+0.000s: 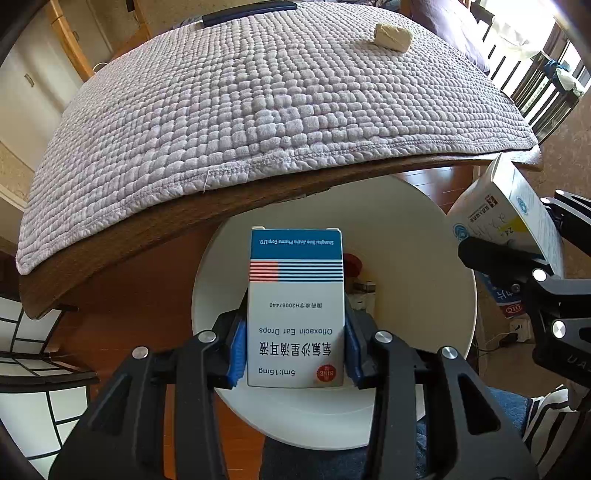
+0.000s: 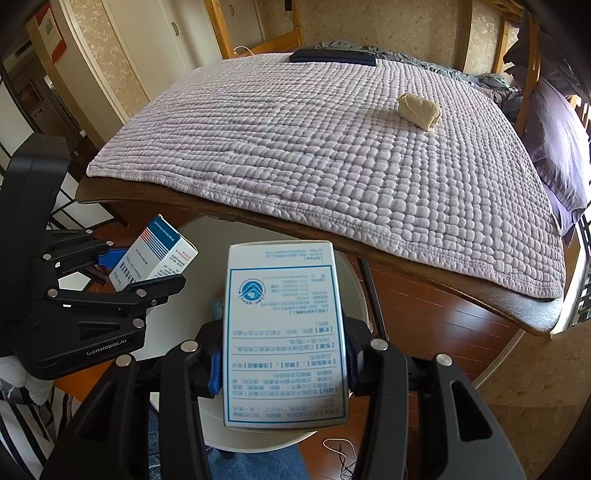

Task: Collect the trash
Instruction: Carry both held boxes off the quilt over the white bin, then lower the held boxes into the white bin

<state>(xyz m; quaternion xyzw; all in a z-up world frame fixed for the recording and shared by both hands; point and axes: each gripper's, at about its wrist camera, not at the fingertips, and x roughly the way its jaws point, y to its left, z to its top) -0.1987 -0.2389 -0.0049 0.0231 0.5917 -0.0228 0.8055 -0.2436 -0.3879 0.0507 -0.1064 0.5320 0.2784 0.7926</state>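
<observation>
My left gripper (image 1: 295, 354) is shut on a white and blue ear drops box (image 1: 295, 306), held over the open white trash bin (image 1: 424, 258). The box also shows in the right wrist view (image 2: 155, 258). My right gripper (image 2: 284, 365) is shut on a larger white medicine box (image 2: 284, 332), held over the same bin (image 2: 207, 240); this box shows in the left wrist view (image 1: 506, 214) at the right. A crumpled beige paper wad (image 1: 393, 36) lies on the quilted bed far side, also in the right wrist view (image 2: 419, 110).
A grey quilted blanket (image 1: 240, 110) covers the bed with a dark wooden edge (image 1: 147, 221) just above the bin. A dark flat case (image 2: 332, 57) lies at the bed's far end. Some trash sits inside the bin (image 1: 360, 280). Wooden floor (image 2: 424, 314) lies below.
</observation>
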